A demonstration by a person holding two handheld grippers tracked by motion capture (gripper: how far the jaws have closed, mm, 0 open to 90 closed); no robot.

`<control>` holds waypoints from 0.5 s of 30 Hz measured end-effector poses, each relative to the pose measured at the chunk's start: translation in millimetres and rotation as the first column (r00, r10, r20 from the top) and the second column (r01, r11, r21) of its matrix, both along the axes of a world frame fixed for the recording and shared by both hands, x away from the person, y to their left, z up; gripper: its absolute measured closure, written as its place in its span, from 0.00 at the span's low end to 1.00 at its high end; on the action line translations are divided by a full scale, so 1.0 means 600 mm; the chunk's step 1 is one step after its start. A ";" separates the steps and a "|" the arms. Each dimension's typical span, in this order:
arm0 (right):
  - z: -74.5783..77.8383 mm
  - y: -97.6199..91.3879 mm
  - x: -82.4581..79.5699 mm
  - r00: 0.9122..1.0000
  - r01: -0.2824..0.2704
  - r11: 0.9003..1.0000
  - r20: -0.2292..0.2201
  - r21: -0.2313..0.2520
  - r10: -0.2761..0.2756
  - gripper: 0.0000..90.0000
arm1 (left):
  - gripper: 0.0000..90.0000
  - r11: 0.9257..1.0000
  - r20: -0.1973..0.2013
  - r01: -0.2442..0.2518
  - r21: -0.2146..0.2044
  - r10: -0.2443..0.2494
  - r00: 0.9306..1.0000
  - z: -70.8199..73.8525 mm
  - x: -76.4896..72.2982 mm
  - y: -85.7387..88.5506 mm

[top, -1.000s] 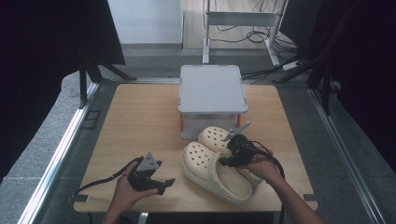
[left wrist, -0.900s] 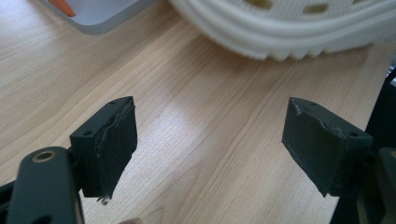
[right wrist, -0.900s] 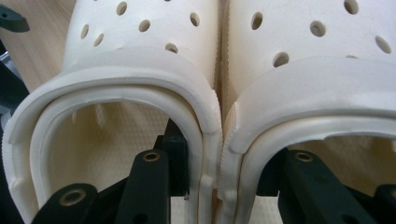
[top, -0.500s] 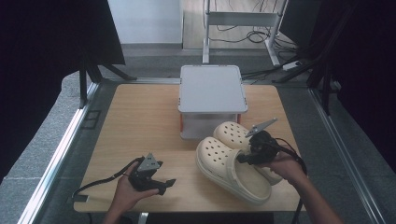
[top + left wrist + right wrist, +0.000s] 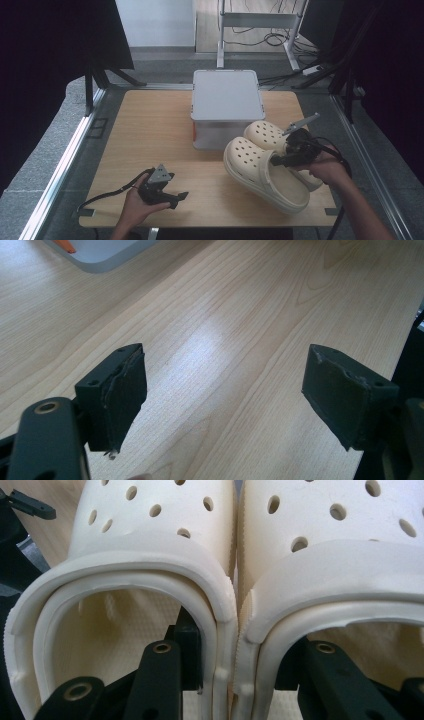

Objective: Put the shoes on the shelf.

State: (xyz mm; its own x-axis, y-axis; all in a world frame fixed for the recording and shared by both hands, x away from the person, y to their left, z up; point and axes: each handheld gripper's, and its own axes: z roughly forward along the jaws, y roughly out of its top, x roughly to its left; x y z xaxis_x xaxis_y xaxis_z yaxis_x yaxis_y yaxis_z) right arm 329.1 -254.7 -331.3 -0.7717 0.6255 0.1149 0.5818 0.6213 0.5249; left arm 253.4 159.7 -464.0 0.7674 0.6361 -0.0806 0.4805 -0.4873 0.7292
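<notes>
Cream foam-like clogs [image 5: 150,570], matt and smooth, pierced with round holes, ribbed along the sole edges. Pale wood-grain table [image 5: 240,315], faintly glossy. Grey plastic box [image 5: 226,95], matt lid. Black matt fingers [image 5: 122,390], rubbery pads worn and rough at edges.

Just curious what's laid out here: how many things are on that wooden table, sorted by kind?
Cream perforated foam clogs: 2, a nearer one and a farther one, pinched side by side by the right gripper.
Grey lidded plastic box: 1.
Total: 3 things, not counting the open left gripper.
</notes>
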 end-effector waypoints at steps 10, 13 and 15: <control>0.026 -0.017 -0.007 1.000 -0.009 1.000 -0.006 0.025 0.009 0.72 | 0.20 1.000 -0.001 0.000 0.000 0.000 1.000 0.000 0.000 0.000; 0.039 -0.019 -0.015 1.000 -0.016 0.999 0.006 0.031 0.016 0.72 | 0.20 1.000 -0.004 -0.001 0.000 0.001 1.000 -0.001 0.000 -0.001; 0.049 -0.021 -0.018 1.000 -0.019 0.999 0.018 0.040 0.018 0.72 | 0.20 1.000 -0.006 -0.001 -0.001 0.001 1.000 -0.001 0.000 -0.001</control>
